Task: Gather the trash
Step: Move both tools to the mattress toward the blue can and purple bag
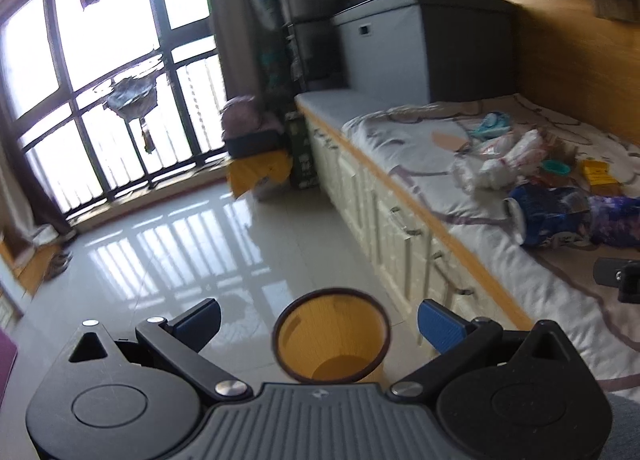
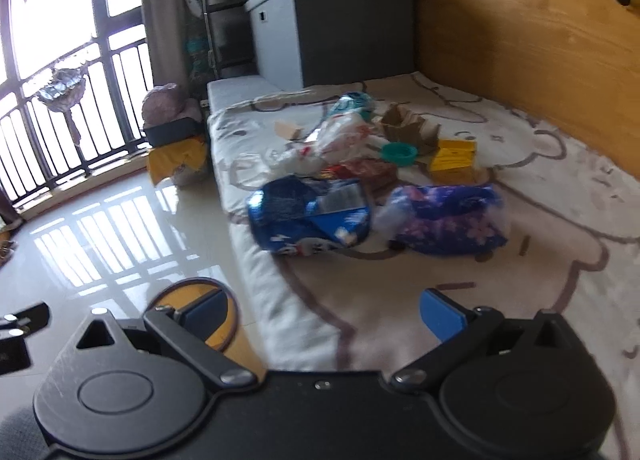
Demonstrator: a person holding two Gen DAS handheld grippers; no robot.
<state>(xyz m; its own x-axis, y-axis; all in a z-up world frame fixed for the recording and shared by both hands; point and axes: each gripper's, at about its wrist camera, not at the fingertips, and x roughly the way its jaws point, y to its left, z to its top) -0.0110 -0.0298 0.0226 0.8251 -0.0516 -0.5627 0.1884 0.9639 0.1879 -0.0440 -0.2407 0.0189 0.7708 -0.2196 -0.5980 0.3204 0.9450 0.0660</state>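
The left claw [image 1: 319, 324] hangs above the tiled floor [image 1: 168, 244] with its blue-padded fingers [image 1: 440, 326] spread wide apart and nothing between them. Directly between the fingers, lower down, stands the yellow bin [image 1: 332, 340], upright beside the bed's drawer front, its mouth facing up. The right claw [image 2: 323, 312] is also spread apart and holds nothing; it points across the bed [image 2: 520, 300] toward the trash.

The right view shows the pile plainly: a blue snack bag [image 2: 310, 216] nearest the bed's edge, a purple flowered bag [image 2: 444, 220] just beside it, and behind them a clear plastic bag [image 2: 340, 136], a red wrapper [image 2: 360, 172], a teal lid [image 2: 398, 154], a yellow box [image 2: 454, 160] and a torn cardboard box [image 2: 406, 126]. From the left view the same pile sits far to the right and blurred, while the bin's whole rim shows; in the right view only an arc of that rim [image 2: 224, 292] peeks out behind the left finger.
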